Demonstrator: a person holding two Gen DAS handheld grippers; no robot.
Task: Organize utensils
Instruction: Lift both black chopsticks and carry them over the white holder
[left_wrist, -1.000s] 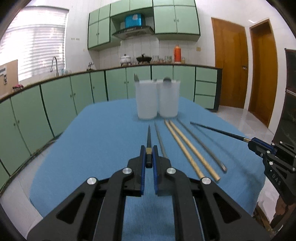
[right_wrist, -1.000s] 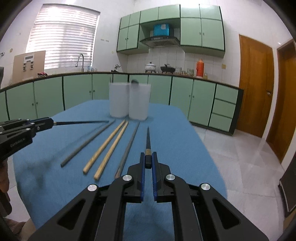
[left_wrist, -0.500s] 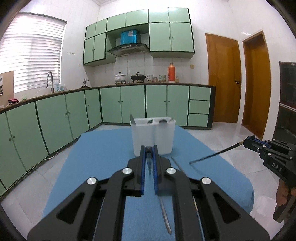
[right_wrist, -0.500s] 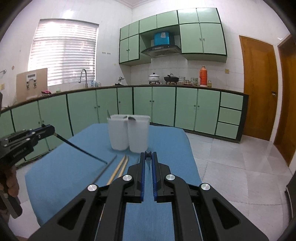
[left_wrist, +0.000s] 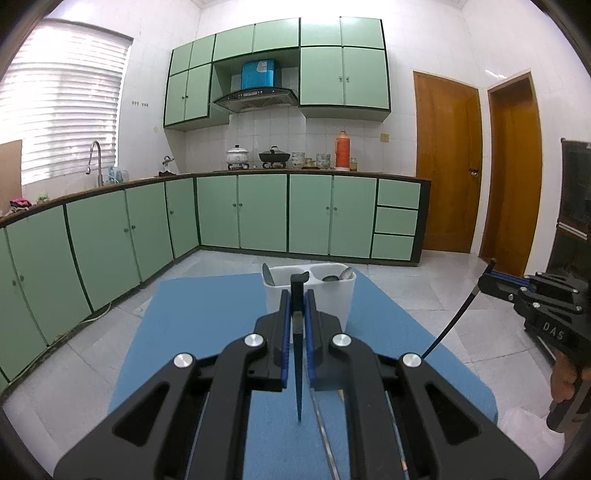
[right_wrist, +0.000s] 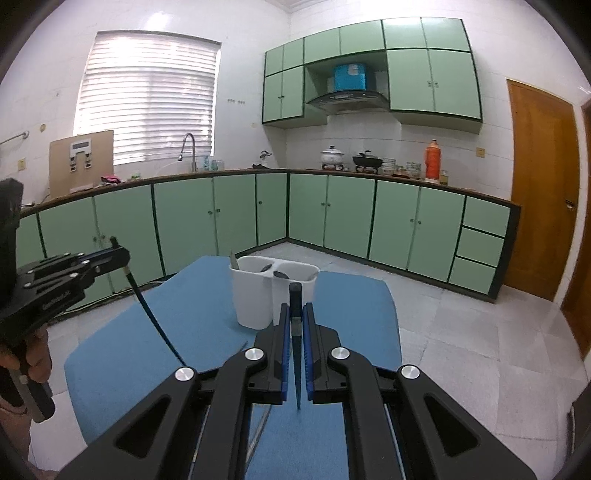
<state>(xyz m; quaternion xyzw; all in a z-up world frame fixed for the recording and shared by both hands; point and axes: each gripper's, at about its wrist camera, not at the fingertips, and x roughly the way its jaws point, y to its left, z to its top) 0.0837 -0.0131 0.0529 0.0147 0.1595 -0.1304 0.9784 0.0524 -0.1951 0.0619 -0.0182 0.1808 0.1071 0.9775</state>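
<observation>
Raised above the blue table: 2 black chopsticks, 1 pinched upright in the left gripper, 1 in the right gripper, tips hanging down, apparently for lowering into the white holder.

The left claw hides most chopsticks on the table; spoons in the white holder show only tips.

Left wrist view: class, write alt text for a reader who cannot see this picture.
The left gripper is shut on a black chopstick that points down at the blue tablecloth, in front of a white two-compartment holder with spoons in it. On the right, the right gripper holds another black chopstick; green kitchen cabinets stand behind.
</observation>
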